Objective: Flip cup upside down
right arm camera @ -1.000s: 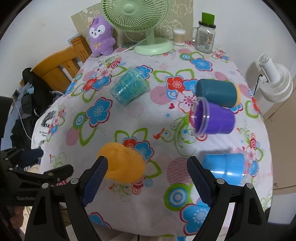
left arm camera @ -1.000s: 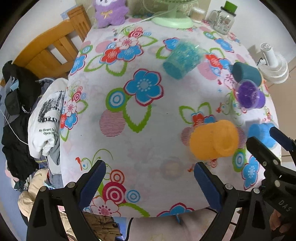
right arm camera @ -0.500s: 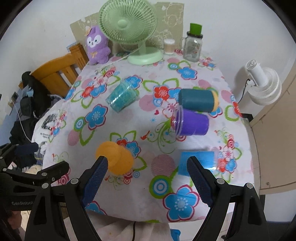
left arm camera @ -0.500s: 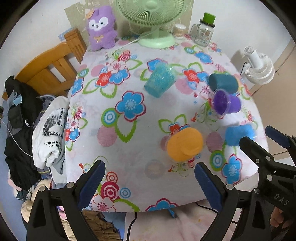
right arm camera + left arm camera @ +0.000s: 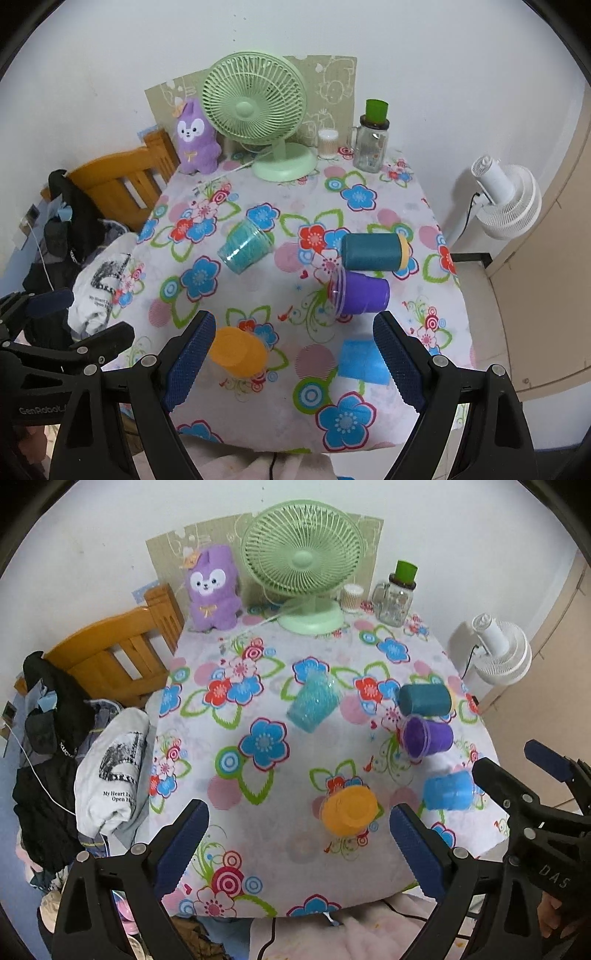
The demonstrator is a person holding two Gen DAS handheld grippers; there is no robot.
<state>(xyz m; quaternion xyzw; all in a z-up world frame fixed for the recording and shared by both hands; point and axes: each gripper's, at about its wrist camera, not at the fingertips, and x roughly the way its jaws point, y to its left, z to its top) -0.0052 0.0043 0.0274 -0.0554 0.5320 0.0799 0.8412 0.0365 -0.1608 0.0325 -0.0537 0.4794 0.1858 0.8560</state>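
Note:
Several plastic cups are on the flowered tablecloth [image 5: 280, 775]. An orange cup [image 5: 349, 809] [image 5: 238, 352] stands upside down near the front edge. A blue cup [image 5: 448, 790] [image 5: 364, 363], a purple cup [image 5: 428, 736] [image 5: 362, 293], a dark teal cup [image 5: 424, 699] [image 5: 373, 251] and a light teal cup [image 5: 314, 703] [image 5: 245, 247] lie on their sides. My left gripper [image 5: 299, 843] is open and empty, high above the front edge. My right gripper [image 5: 293, 356] is open and empty, above and in front of the orange and blue cups.
A green desk fan [image 5: 303, 565], a purple plush toy [image 5: 212, 587], a glass jar with a green lid [image 5: 397, 596] and a small container [image 5: 351, 598] stand at the table's back. A wooden chair [image 5: 118, 657] with clothes [image 5: 74, 749] is at left. A white floor fan [image 5: 498, 653] is at right.
Both grippers have pulled back and up from the table, so more of the table and room shows. The cups have not moved. Both grippers stay open.

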